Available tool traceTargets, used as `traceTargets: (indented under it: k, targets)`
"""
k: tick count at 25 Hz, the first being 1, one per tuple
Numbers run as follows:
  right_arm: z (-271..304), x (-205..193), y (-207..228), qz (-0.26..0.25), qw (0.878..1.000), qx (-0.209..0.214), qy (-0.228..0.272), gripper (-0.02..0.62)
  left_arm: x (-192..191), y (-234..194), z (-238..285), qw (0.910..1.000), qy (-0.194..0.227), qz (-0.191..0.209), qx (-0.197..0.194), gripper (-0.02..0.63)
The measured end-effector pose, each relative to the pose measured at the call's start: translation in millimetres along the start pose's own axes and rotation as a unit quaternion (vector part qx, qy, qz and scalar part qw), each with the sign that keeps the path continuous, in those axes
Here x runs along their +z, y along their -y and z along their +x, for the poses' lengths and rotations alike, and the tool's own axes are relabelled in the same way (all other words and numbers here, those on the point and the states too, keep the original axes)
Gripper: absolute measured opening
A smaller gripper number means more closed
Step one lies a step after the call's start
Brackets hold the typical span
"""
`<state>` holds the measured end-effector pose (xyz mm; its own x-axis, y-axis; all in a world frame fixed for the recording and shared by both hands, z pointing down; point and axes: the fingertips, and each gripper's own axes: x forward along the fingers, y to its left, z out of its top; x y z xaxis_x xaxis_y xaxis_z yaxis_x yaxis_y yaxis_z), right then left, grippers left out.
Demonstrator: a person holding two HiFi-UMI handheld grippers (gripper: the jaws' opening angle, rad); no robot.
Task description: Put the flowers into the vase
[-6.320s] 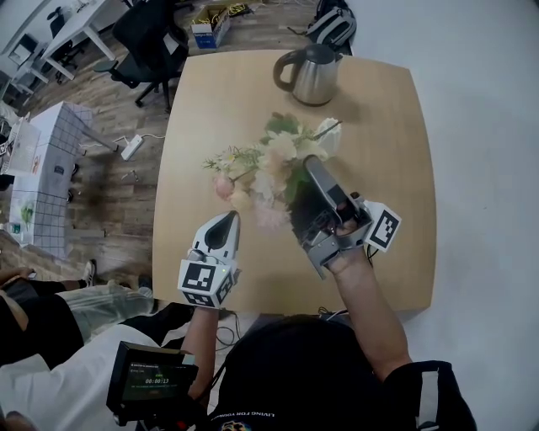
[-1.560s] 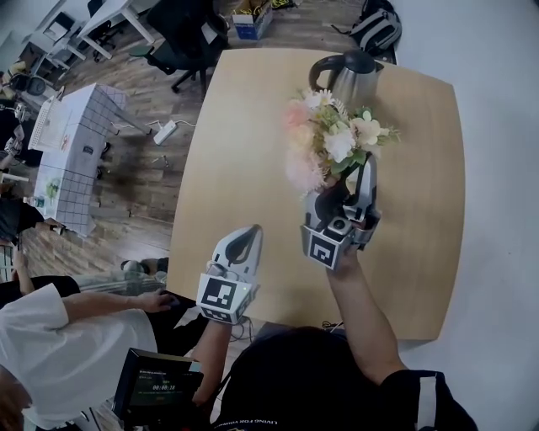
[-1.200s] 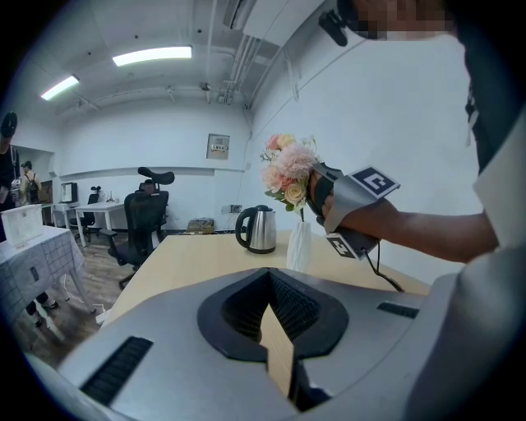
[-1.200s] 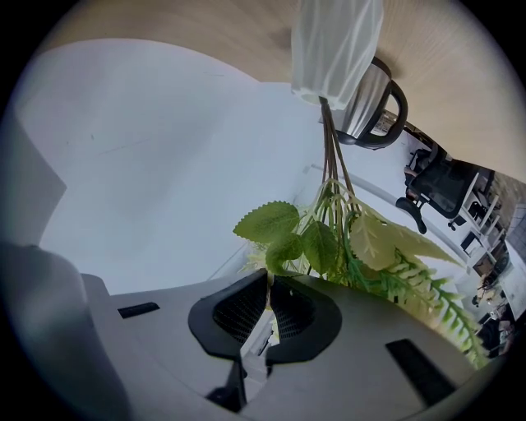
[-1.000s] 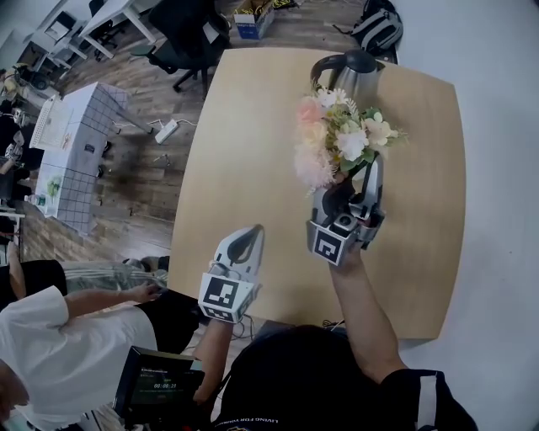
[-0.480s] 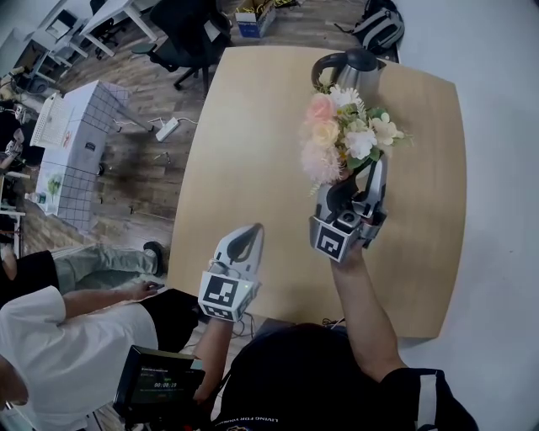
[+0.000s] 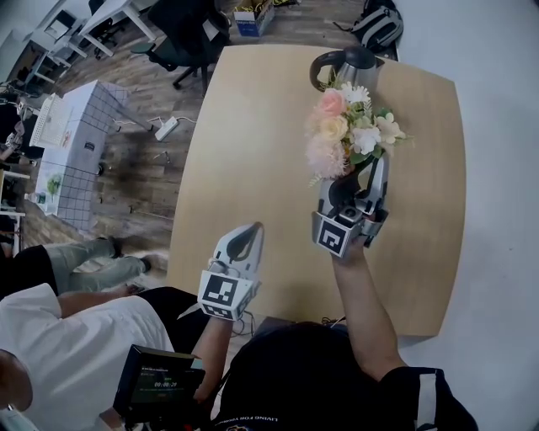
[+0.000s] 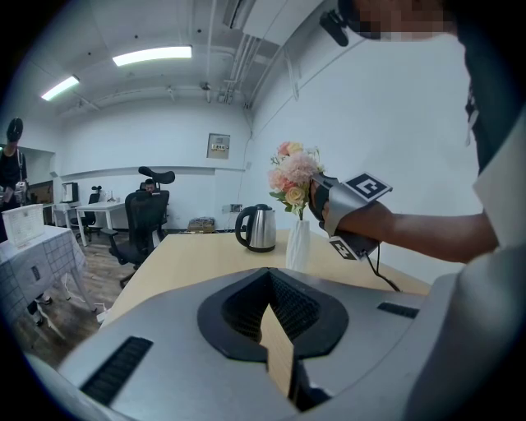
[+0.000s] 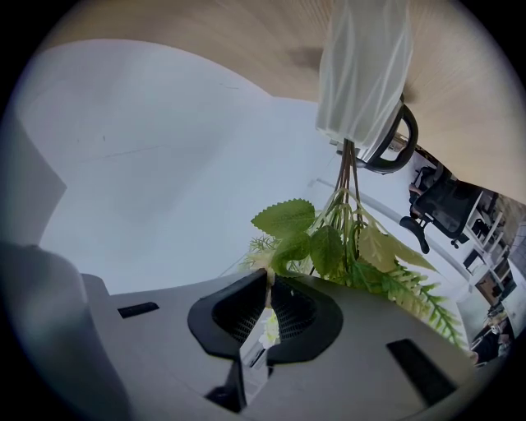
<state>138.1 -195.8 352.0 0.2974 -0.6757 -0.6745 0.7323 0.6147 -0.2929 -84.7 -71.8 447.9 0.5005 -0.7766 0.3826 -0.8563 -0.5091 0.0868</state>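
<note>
A bouquet of pink, cream and white flowers is held up over the far part of the table, and my right gripper is shut on it just under the blooms. From the left gripper view, the flowers stand above a slim white vase, with the stems running down into its mouth. The right gripper view shows the vase, the stems reaching it, and green leaves beyond my jaws. In the head view the blooms hide the vase. My left gripper is shut and empty near the table's front edge.
A steel kettle stands just behind the bouquet at the far end of the wooden table. A white wall runs along the right. Office chairs, a gridded table and a seated person's legs are on the left.
My right gripper and the bouquet have shifted slightly toward the kettle. The left gripper has stayed put. The legs of the person on the left have moved.
</note>
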Motion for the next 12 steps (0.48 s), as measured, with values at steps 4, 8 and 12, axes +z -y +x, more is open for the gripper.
traceTargets:
  k: [4,8,12]
  targets:
    - [-0.9,5.3,-1.5,-0.008,1.000,0.000,0.002,0.021,-0.8,1.8,1.3,1.0000,-0.002,0.002,-0.002,0.005]
    - [-1.7,13.3,-2.8,-0.018,1.000,-0.002,0.006,0.021,-0.1,4.5,2.3,1.0000,-0.002,0.003,-0.004,0.005]
    - [-3.6,19.7,-2.3,-0.022,1.000,-0.004,0.012,0.021,1.2,5.6,3.4,1.0000,-0.002,0.004,-0.005,0.005]
